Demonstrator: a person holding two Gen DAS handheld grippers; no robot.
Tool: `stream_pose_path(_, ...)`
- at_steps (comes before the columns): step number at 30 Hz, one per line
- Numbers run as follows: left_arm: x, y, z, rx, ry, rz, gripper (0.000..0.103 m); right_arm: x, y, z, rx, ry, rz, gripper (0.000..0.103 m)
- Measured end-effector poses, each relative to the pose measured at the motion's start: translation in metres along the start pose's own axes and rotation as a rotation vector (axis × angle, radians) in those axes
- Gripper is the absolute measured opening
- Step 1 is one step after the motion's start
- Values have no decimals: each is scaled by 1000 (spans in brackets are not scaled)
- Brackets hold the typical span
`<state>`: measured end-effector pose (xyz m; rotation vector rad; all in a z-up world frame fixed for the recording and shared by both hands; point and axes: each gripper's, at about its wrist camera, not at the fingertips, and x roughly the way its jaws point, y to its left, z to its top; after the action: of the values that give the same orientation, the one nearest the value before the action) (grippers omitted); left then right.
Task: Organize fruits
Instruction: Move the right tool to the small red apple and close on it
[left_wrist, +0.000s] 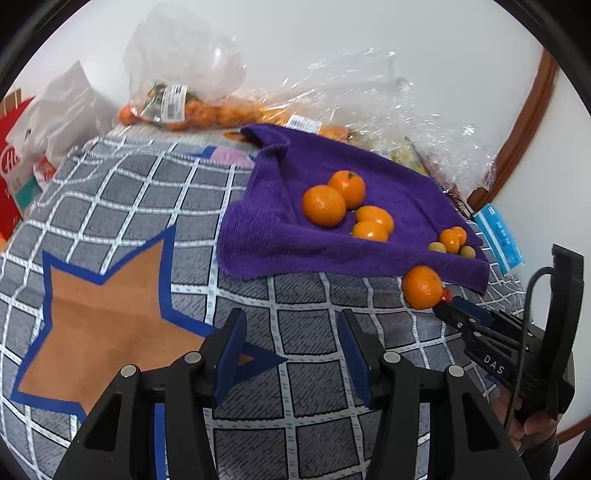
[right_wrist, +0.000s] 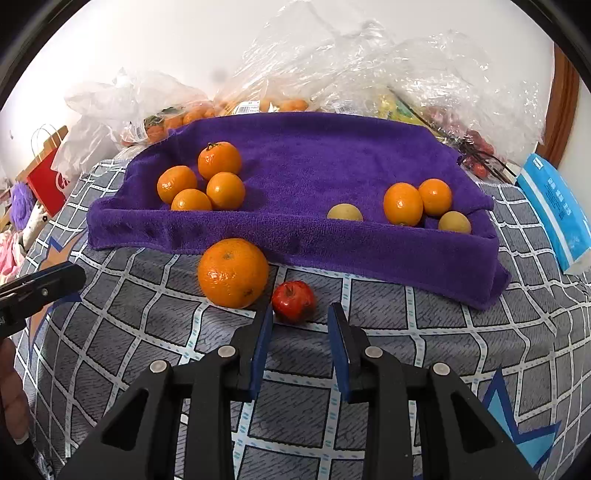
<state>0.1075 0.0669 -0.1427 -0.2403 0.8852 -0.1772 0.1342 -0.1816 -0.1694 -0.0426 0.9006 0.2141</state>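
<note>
We read "DAS" in white on the black body of the right gripper (left_wrist: 445, 301), lower right of the left wrist view. Barcode labels on the clear fruit bag (left_wrist: 177, 99) at top: print too small to read. Red paper bag (left_wrist: 11, 173) at left edge shows partial white lettering, illegible. Blue packet (right_wrist: 554, 210) at right: text unreadable.

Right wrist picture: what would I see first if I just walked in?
Probably the purple towel, bright against the grey checked cloth, with oranges huddled at its left. Then the big orange and small red fruit lying off the towel, just ahead of the open right tool.
</note>
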Motion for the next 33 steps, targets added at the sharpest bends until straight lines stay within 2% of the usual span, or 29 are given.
stream_pose_path(6,8,2,-5,-4,6,23,49,4,0,1,0,-8,-8,31)
stream_pose_path(13,11,-7,-10,64,-25,79,51,8,-1,5,6,-7,-7,31)
stream_pose_path(24,11,-5,-11,53,-24,39,60,9,-4,5,24,-7,3,31)
stream_pose_path(28,12,-7,-12,67,-19,43,61,8,-6,5,40,-12,2,25)
stream_pose_path(33,13,-8,-12,79,-12,30,63,6,-8,4,54,-19,16,25)
